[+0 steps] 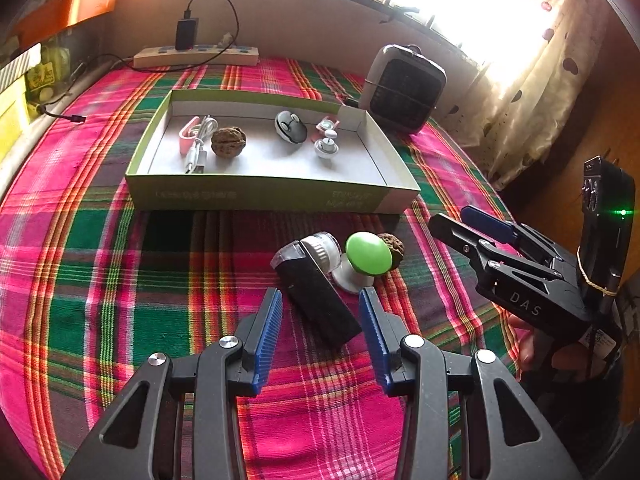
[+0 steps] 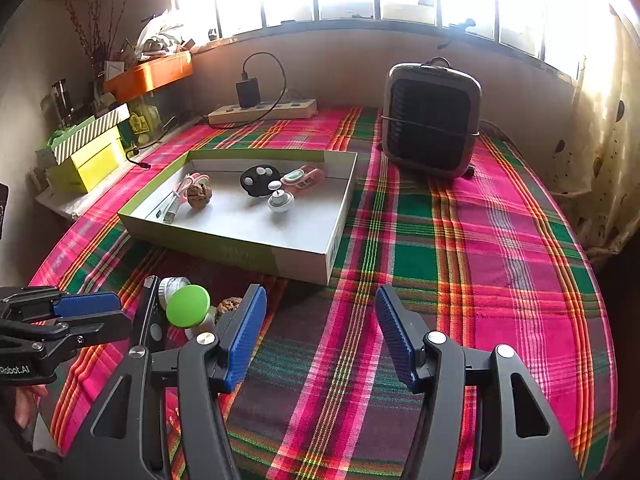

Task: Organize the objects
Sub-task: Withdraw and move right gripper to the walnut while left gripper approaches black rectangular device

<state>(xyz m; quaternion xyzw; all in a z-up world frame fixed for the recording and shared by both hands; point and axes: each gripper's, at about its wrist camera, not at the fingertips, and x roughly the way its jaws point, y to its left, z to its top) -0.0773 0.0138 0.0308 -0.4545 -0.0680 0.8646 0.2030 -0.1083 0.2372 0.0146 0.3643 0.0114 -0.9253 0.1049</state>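
Observation:
On the plaid cloth lie a black device with a white round cap [image 1: 316, 292] [image 2: 150, 312], a green knob on a white base [image 1: 368, 254] [image 2: 188, 306] and a walnut [image 1: 394, 246] [image 2: 230, 306]. My left gripper [image 1: 320, 320] [image 2: 92, 314] stands open; the device's near end lies between its blue pads with gaps on both sides. My right gripper [image 2: 320, 312] [image 1: 460, 222] is open to the right of the group, with only cloth between its pads. The green-and-white box [image 1: 272, 194] [image 2: 224, 244] behind holds a white cable, another walnut, a black-and-white disc, a pink item and a white knob.
A grey heater [image 1: 404, 88] [image 2: 430, 116] stands at the back right of the box. A power strip with a black charger [image 1: 196, 56] [image 2: 262, 110] lies along the far wall. Yellow boxes [image 2: 88, 160] and an orange tray [image 2: 148, 74] sit at the left; a curtain hangs right.

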